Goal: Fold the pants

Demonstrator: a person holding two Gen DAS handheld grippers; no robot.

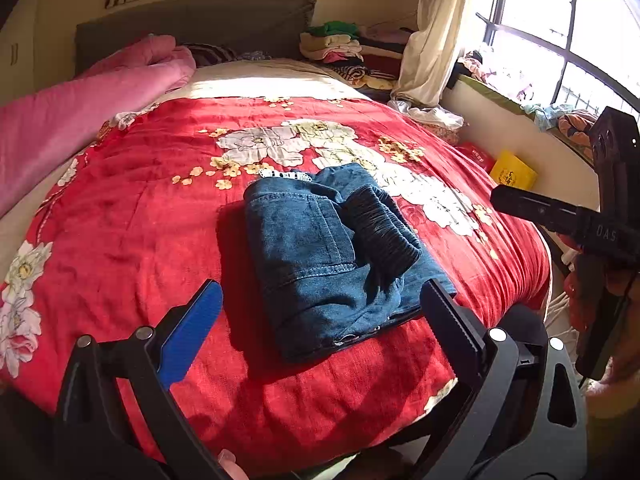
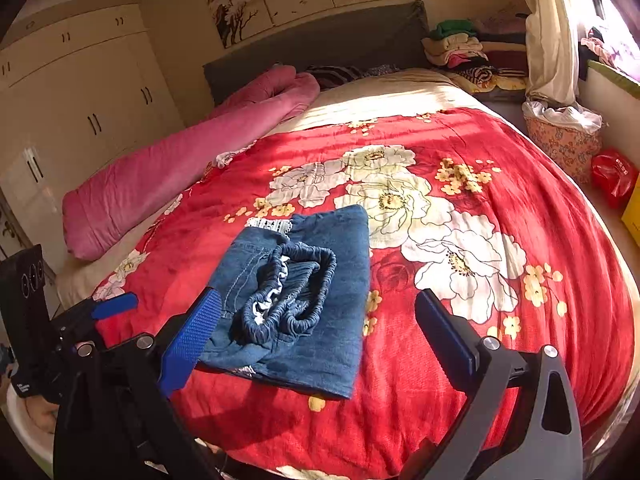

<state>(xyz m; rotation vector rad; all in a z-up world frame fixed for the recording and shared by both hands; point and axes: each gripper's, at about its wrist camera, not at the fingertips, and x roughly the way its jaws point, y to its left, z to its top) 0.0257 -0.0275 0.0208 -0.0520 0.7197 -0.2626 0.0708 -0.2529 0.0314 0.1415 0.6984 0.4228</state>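
Lettering "DAS" shows on the right gripper [image 1: 560,210] in the left view. Folded denim pants [image 1: 332,260] lie on the red floral blanket [image 1: 140,220], long axis running near to far, elastic waistband on top. Both the right gripper and the left gripper [image 1: 320,320] stand apart, empty. Only the right view shows the wardrobe [image 2: 80,100].

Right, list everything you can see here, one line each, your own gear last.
pants: one pair, blue denim, folded on the bedspread near its front edge
bedspread: one, red with white flowers, over the bed
quilt: one, pink, rolled along the bed's far side
clothes pile: one, mixed colours, by the headboard
wardrobe: one, cream, beyond the quilt
basket: one, floral, on the floor
bag: one, red, beside the basket
box: one, yellow, on the floor
left gripper: fingers open, empty
right gripper: fingers open, empty
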